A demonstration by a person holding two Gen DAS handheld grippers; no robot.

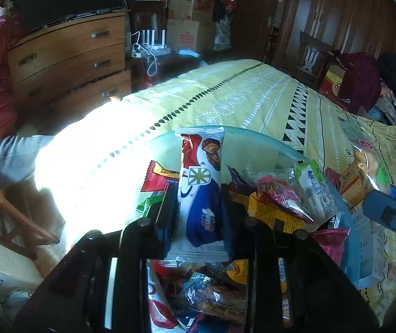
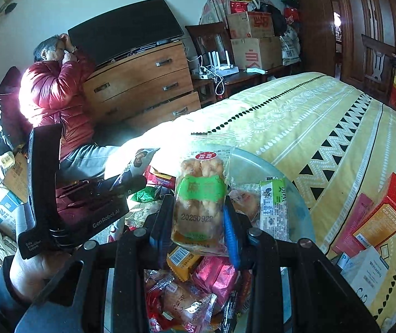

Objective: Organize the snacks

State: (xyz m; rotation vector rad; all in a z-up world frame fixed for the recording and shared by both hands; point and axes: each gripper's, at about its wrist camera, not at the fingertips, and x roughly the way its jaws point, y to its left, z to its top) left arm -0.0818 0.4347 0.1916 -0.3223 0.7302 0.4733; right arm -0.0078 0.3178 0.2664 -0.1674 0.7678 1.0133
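My left gripper (image 1: 199, 208) is shut on a white, red and blue chocolate-bar packet (image 1: 201, 191), held upright above a heap of mixed snack packets (image 1: 278, 202). My right gripper (image 2: 198, 216) is shut on a clear bag of fried dough twists with a green label (image 2: 199, 202), also upright over the heap. The snacks lie in a pale blue glass bowl (image 2: 256, 161) on the yellow patterned bedspread (image 1: 253, 94). A green wafer packet (image 2: 274, 205) leans at the bowl's right side. The left gripper's body (image 2: 67, 202) shows at the left of the right wrist view.
A red-orange box (image 2: 386, 208) and a white box (image 2: 367, 272) lie on the bedspread right of the bowl. A person in a red jacket (image 2: 53, 94) sits beside a wooden dresser (image 2: 142, 83) with a dark screen on top. Cardboard boxes (image 2: 253, 38) are stacked at the back.
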